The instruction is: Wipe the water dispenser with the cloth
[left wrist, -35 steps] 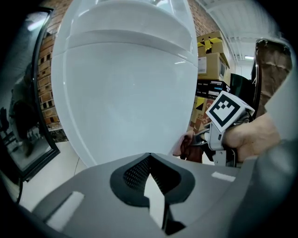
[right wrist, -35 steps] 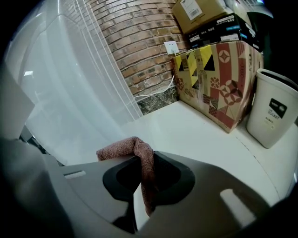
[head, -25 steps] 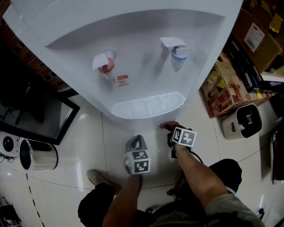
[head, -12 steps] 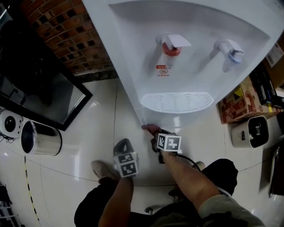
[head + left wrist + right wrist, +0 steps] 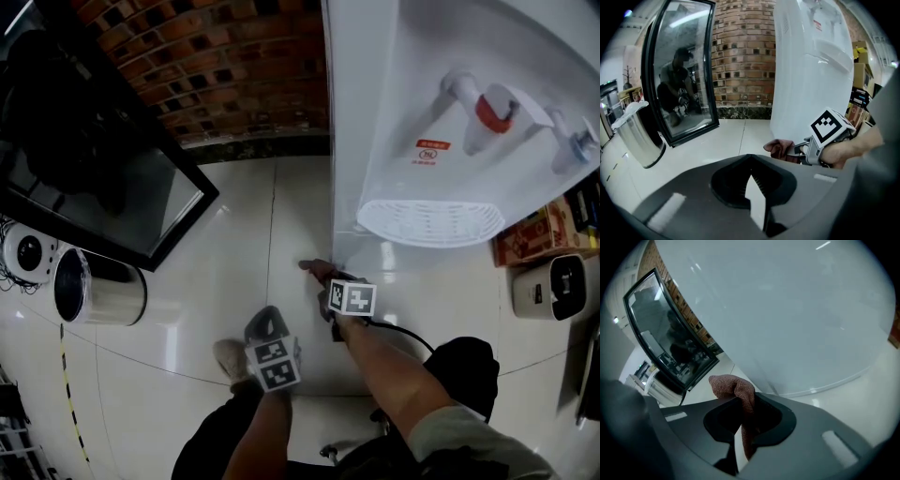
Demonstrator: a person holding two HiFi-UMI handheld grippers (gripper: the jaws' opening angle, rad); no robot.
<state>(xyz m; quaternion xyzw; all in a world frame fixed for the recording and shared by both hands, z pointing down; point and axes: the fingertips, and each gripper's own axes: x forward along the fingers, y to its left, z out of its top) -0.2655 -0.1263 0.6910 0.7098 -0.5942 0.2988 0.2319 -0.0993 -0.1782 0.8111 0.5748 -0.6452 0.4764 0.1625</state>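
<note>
The white water dispenser (image 5: 375,112) fills the upper right of the head view, with a red tap (image 5: 492,111) and a drip tray (image 5: 427,220). My right gripper (image 5: 323,279) is shut on a reddish-brown cloth (image 5: 317,271), low down by the dispenser's front left corner. In the right gripper view the cloth (image 5: 729,383) bunches out of the right gripper (image 5: 742,401), close to the dispenser's smooth wall (image 5: 787,310); whether it touches I cannot tell. My left gripper (image 5: 265,325) hangs lower left of it, shut and empty (image 5: 750,177), looking at the cloth (image 5: 780,149).
A black-framed glass panel (image 5: 122,202) leans at the left before a brick wall (image 5: 234,66). A steel bin (image 5: 94,291) stands on the white floor. A cardboard box (image 5: 544,230) and a white appliance (image 5: 553,286) sit right of the dispenser. A shoe (image 5: 228,356) is below.
The head view has swung left, so the dispenser now sits at the right. Both grippers have moved left along its base to the front left corner, cloth still held.
</note>
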